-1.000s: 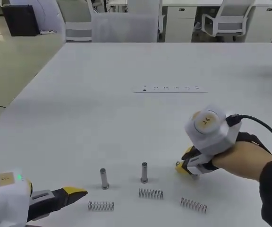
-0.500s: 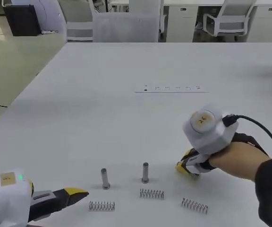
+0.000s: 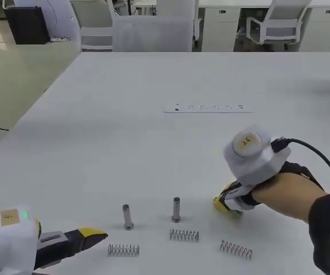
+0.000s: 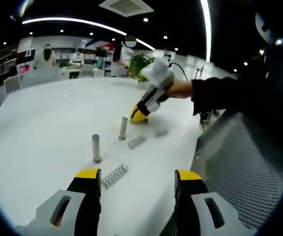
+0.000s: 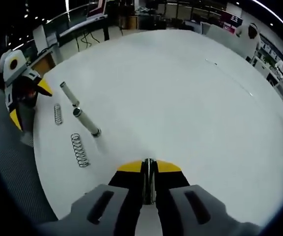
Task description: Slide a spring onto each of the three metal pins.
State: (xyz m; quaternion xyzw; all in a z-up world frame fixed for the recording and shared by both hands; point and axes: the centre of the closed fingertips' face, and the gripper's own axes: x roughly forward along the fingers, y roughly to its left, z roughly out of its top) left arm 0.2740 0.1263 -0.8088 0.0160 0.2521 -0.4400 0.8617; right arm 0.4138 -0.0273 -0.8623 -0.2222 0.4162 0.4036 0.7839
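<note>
The white worktop (image 3: 153, 137) carries everything along its near edge. At the near right, the right claw (image 3: 227, 204) is clenched on a thin grey third pin (image 5: 149, 179). At the near left, the left claw (image 3: 98, 235) is released, its jaws wide apart, just beside the left spring (image 3: 122, 250). The left pin (image 3: 126, 216) and middle pin (image 3: 176, 209) stand upright between the claws. The middle spring (image 3: 184, 235) and right spring (image 3: 235, 249) lie flat, nearer than the pins.
</note>
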